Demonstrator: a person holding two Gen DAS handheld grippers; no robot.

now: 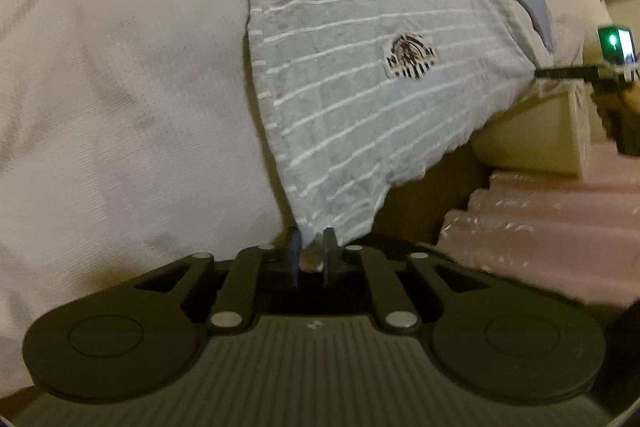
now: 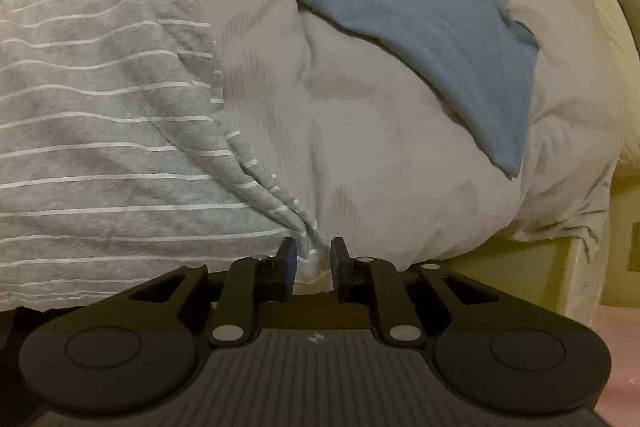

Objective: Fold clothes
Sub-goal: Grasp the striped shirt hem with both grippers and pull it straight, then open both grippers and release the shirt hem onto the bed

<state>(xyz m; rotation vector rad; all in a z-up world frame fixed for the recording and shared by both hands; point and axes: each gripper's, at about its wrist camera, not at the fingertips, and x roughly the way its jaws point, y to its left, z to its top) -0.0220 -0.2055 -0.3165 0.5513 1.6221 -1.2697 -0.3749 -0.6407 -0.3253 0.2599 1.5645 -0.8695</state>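
Grey cotton-like knit with thin white stripes: the striped shirt spreads from the left gripper toward 12–1 o'clock in the left wrist view. One bottom corner of the shirt sits pinched between the narrow-set jaws of the left gripper; cloth fills the gap between the fingers. The hem runs taut from this corner out to 3 o'clock, where the right gripper grips the other corner. A small printed patch lies on the shirt, at about 1 o'clock from the left gripper.

In the right wrist view, the right gripper is closed down on a gathered corner of the shirt; the jaws stand narrow with a bunched fold between them. The shirt body extends to 9–11 o'clock from the claw, creased along the edge nearest the fingers.

The shirt lies partly on a pale duvet, its hem lifted clear of the bed edge. A blue garment rests on the duvet at 1 o'clock from the right gripper, well apart from the shirt. Pink bedding shows at 3 o'clock in the left view.
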